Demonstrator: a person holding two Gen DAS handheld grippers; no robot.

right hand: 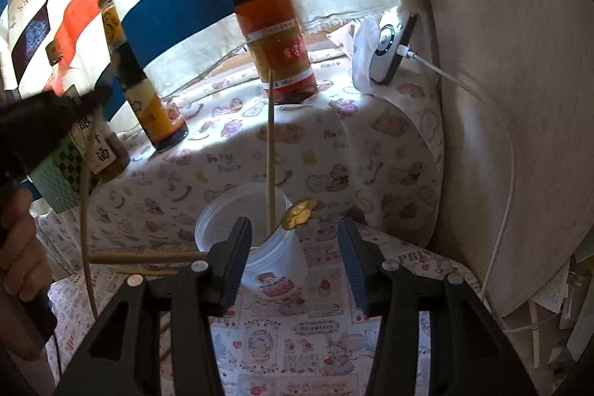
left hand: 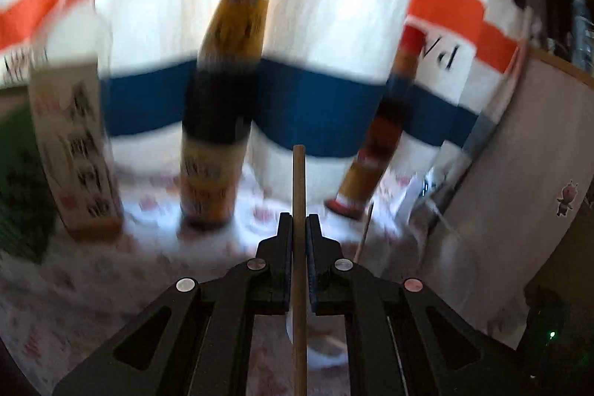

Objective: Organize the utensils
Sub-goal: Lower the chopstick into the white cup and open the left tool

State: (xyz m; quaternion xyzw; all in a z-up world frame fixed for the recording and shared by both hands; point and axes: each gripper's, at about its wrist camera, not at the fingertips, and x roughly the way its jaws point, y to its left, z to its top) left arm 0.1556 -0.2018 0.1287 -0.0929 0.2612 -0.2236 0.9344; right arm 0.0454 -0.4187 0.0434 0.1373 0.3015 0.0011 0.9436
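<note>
Printed cloth [right hand: 371,151] covers the table; a wooden chopstick [left hand: 298,247] stands near upright, tip up, clamped in the left gripper [left hand: 299,229]. Another chopstick [right hand: 270,151] leans upright in the clear cup [right hand: 267,247] near the table's front edge w/ a gold spoon [right hand: 299,213]. Right gripper [right hand: 295,247] jaws apart around cup, not touching.

Table under printed cloth [right hand: 371,143]. On cloth: plastic cup [right hand: 274,258] at 6 o'clock, red-cap bottle [right hand: 276,36] at 12, dark sauce bottle [right hand: 148,95] at 10, loose chopsticks [right hand: 148,257] at 8.
</note>
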